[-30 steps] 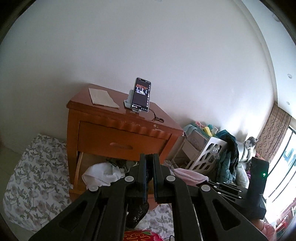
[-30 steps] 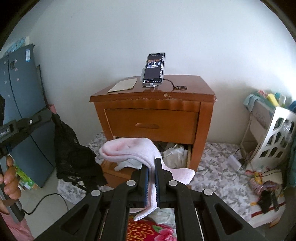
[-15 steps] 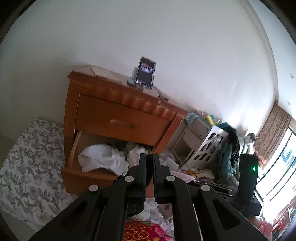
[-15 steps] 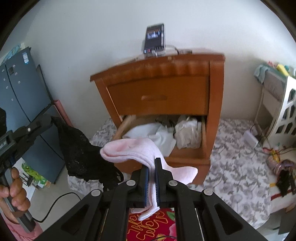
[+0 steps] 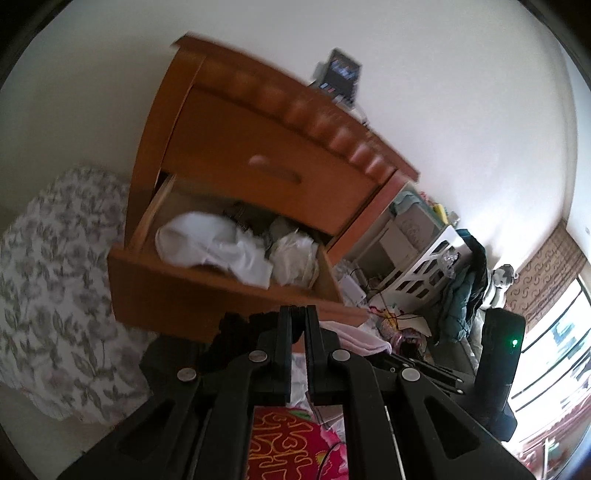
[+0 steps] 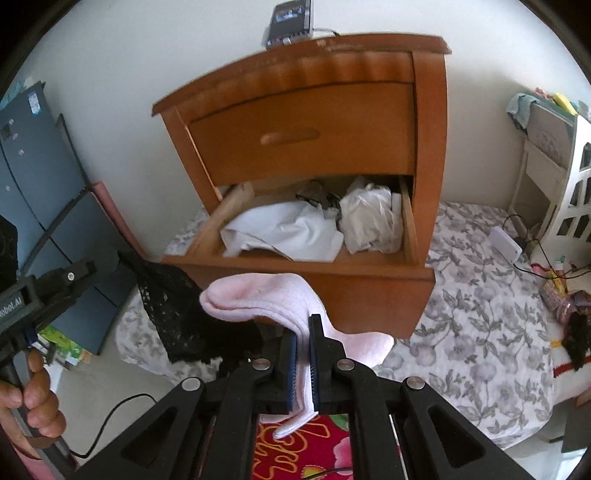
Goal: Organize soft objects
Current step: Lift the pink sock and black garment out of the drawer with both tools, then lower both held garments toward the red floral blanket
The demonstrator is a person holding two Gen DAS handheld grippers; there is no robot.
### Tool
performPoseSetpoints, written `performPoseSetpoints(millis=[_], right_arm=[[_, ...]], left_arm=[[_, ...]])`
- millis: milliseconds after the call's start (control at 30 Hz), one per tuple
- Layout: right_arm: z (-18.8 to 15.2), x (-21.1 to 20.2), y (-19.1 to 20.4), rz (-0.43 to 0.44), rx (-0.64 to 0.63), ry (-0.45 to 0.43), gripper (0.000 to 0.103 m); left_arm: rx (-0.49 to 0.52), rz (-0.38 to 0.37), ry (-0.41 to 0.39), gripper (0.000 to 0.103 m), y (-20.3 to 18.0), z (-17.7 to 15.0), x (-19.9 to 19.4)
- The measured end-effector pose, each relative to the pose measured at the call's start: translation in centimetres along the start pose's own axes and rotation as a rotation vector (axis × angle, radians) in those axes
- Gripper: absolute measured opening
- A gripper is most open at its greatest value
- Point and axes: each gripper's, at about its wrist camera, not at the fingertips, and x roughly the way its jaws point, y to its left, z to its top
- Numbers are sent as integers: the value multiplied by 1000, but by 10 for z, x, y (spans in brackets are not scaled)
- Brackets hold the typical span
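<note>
The right gripper has its fingers closed on a pink sock, which drapes over them, toe end to the left and cuff hanging to the right, just in front of the open drawer. To its left, the left gripper is closed on a black lace garment that hangs from its fingers beside the sock; a hand grips that tool's handle at the near left edge. Below both lies a red floral fabric. The lower drawer of a wooden nightstand stands pulled out, holding a white cloth on the left, a crumpled pale bundle on the right and something dark behind them. The upper drawer is shut. A phone stands on the nightstand's top, against the white wall. A grey floral sheet spreads around the nightstand's base, and a white cut-out basket stands at far right.
</note>
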Motion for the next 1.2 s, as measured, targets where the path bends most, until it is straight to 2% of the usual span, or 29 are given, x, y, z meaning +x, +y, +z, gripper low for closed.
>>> performPoseSetpoints(millis=[167, 600, 1200], right_arm=[[-19, 22, -9, -27, 45, 23, 6], [-40, 59, -14, -52, 83, 64, 8], [-60, 109, -19, -80, 107, 195, 10]], left_arm=[[-44, 12, 33, 6, 17, -14, 13], [-39, 25, 153, 6, 23, -39, 57], [-95, 187, 327, 6, 53, -77, 109]])
